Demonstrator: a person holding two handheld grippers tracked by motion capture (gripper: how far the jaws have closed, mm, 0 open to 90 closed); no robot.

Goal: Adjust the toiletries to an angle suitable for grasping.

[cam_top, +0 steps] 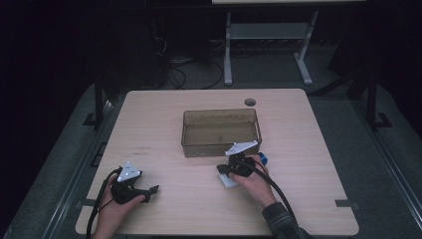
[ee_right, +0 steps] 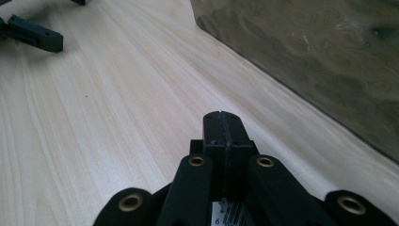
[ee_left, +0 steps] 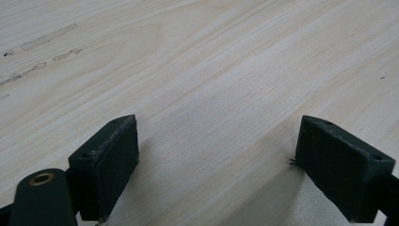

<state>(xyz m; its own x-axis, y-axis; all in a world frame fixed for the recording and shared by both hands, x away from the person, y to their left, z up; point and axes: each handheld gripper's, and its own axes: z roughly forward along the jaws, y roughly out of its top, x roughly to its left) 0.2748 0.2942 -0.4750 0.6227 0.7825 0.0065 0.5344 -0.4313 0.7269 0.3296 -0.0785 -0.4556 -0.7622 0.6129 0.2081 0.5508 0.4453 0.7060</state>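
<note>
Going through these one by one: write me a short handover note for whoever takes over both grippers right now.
Left gripper: open, nothing between its fingers, resting low on the table at its near left.
Right gripper: shut, nothing held, just in front of the brown see-through tub.
Things: the tub sits mid-table and looks empty; a white block and something blue lie by the right hand.
Done: nothing in the tub.
Left: probably picking up the nearby pieces.

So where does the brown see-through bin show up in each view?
High view: bin at table centre, just beyond the right gripper.
Left gripper view: bare tabletop ahead of its jaws, no bin.
Right gripper view: bin wall upper right.
Shared landmark: the pale wood tabletop.
</note>
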